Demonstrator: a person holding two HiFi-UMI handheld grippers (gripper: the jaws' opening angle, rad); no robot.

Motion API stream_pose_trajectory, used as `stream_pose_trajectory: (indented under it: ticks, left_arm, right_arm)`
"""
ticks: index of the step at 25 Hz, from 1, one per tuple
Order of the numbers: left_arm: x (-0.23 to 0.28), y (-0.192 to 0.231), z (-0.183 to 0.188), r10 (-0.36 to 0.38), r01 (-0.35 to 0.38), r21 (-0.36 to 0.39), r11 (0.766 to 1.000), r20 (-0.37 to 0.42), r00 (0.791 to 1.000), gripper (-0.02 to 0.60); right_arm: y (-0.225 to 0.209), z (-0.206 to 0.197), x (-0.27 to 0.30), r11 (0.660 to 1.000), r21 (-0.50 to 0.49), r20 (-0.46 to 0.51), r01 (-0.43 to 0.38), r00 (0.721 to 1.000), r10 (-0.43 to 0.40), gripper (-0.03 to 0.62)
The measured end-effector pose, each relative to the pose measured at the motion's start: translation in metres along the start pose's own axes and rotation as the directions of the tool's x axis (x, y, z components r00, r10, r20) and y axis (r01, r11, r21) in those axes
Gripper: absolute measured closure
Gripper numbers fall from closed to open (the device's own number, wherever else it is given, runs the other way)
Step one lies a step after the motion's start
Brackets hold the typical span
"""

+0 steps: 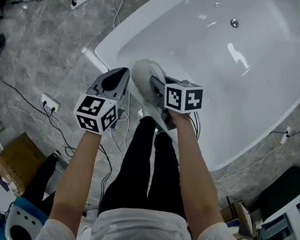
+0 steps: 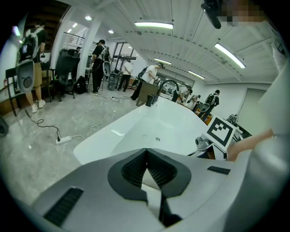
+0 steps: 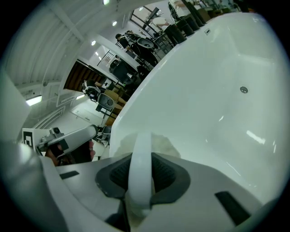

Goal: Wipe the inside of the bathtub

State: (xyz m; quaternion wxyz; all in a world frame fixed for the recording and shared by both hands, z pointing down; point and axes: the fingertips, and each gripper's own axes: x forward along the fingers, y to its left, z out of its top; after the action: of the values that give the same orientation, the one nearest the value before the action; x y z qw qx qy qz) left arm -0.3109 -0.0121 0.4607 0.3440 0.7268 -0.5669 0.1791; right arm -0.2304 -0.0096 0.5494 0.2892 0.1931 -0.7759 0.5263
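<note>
Grey marbled floor (image 1: 46, 42) w/ black & white cables strewn about; head view has a white power strip (image 1: 81, 0) at approx. 11 o'clock, a second strip (image 1: 49, 102) at 9, a cardboard box (image 1: 20, 161) at 8 and white shelving (image 1: 291, 222) at 4. Left gripper view: big open room, white ribbed ceiling (image 2: 113, 13) w/ long light strips (image 2: 154, 25) at 12 and 2, small spot lamps at 11. Black office chairs (image 2: 68, 68) at 10, several people (image 2: 99, 61) standing by equipment approx. 11, plain white wall (image 2: 235, 97) at 3.
</note>
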Motion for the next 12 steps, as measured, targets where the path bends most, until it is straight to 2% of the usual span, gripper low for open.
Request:
stream_pose_trajectory:
  ticks: [4,12]
  left_arm:
    - [0.005,0.02,0.006,0.027,-0.027,0.006,1.0,-0.011,1.0,0.569]
    - [0.024,0.04,0.023,0.083,-0.08,0.044,0.996,-0.059,0.995,0.569]
  right_arm:
    - [0.015,0.019,0.019,0.999,-0.035,0.012,-0.006,1.0,0.006,0.5]
    - [0.024,0.037,0.042,0.994,-0.105,0.025,0.04,0.999,-0.038,0.5]
